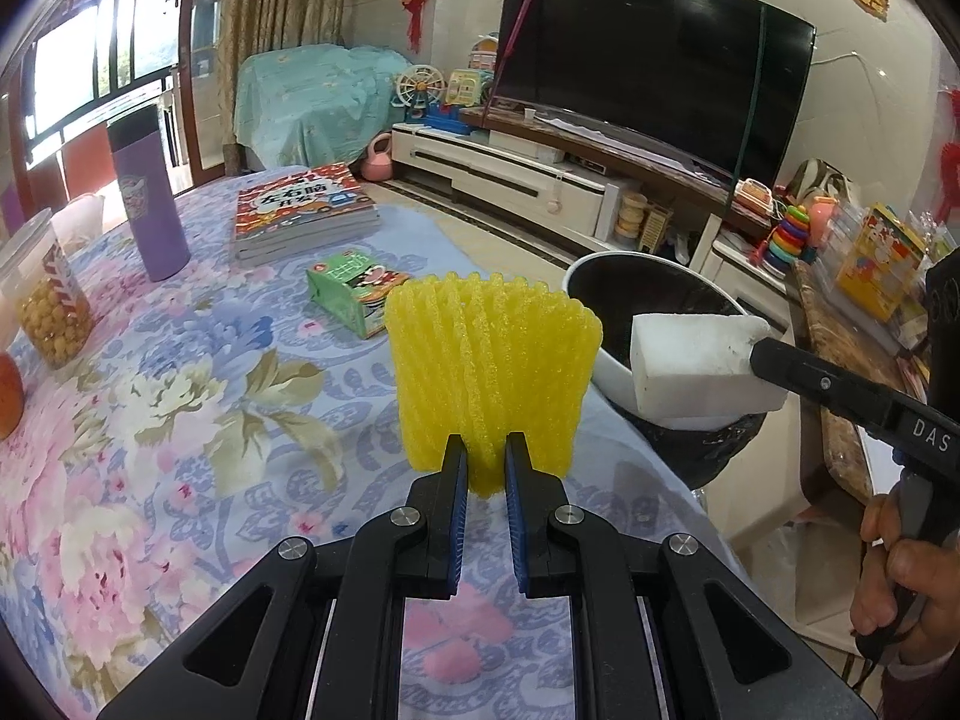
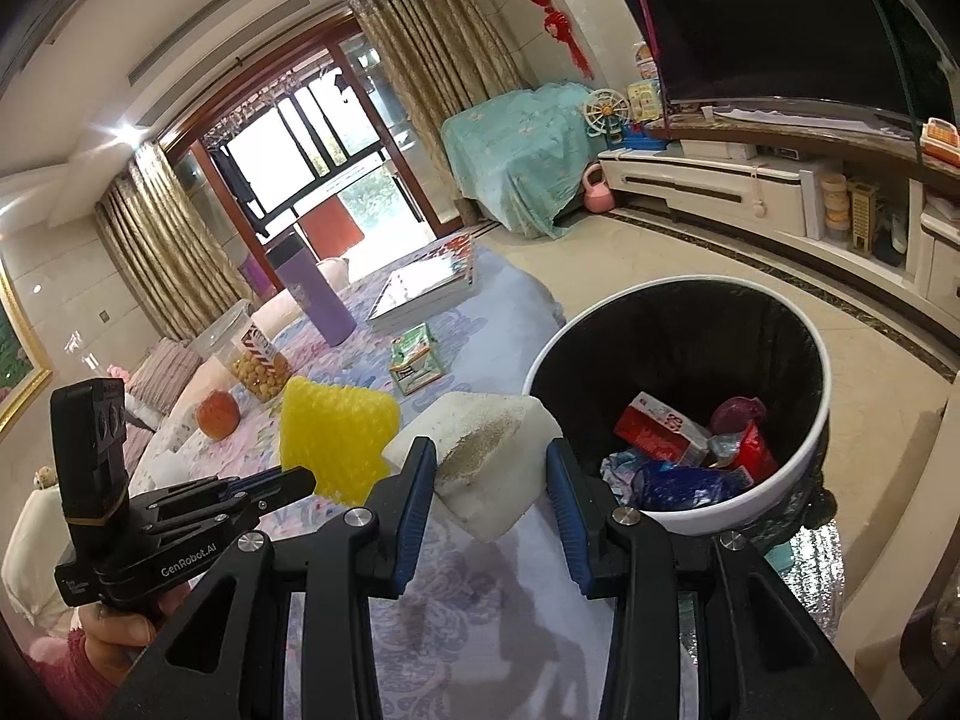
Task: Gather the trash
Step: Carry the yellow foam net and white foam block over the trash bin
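While both claws hover at the flowered surface (image 1: 180, 408) edge, the bin (image 2: 798, 456) stands just beside it.
Left claw (image 1: 486, 462) pinches yellow foam net (image 1: 492, 360); right claw (image 2: 489, 468) grips white foam block (image 2: 486, 456); a television (image 1: 648, 60) is beyond.

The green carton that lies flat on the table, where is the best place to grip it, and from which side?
Probably across the green carton's two long side faces, near its middle, coming from above. It lies flat with its broad printed face up, apart from the book stack and purple bottle, so both sides look free for the fingers.
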The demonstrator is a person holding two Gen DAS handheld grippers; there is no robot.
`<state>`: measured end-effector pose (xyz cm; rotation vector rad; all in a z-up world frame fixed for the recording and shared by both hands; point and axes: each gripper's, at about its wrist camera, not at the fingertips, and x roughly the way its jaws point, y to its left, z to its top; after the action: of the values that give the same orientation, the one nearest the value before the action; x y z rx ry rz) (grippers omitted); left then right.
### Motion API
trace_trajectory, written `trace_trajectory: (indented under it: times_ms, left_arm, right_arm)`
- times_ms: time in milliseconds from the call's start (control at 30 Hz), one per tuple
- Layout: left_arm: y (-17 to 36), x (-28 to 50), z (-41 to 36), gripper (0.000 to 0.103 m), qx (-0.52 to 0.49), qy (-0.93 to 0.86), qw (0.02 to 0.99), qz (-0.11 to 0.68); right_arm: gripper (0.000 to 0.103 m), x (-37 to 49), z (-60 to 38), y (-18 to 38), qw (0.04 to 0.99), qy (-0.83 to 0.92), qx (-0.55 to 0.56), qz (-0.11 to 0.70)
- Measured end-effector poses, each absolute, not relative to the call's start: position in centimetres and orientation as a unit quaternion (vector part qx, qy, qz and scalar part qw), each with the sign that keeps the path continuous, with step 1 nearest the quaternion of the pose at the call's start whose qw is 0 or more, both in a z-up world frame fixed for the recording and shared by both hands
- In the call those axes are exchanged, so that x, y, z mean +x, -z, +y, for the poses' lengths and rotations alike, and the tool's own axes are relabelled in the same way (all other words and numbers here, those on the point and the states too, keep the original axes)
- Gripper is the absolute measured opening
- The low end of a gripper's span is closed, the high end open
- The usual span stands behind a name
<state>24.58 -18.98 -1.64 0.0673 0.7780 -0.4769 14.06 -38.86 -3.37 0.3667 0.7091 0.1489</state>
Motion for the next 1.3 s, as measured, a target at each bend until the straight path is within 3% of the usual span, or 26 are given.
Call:
trace_trajectory:
  times_ms: [1300]
  left_arm:
    - [0.9, 27.6, -27.9, 0.011, 0.085, 0.274, 0.883, 0.371]
  right_arm:
    - [0.039, 13.3, -46.1, 3.0, 0.923, 0.003, 0.194, 0.332]
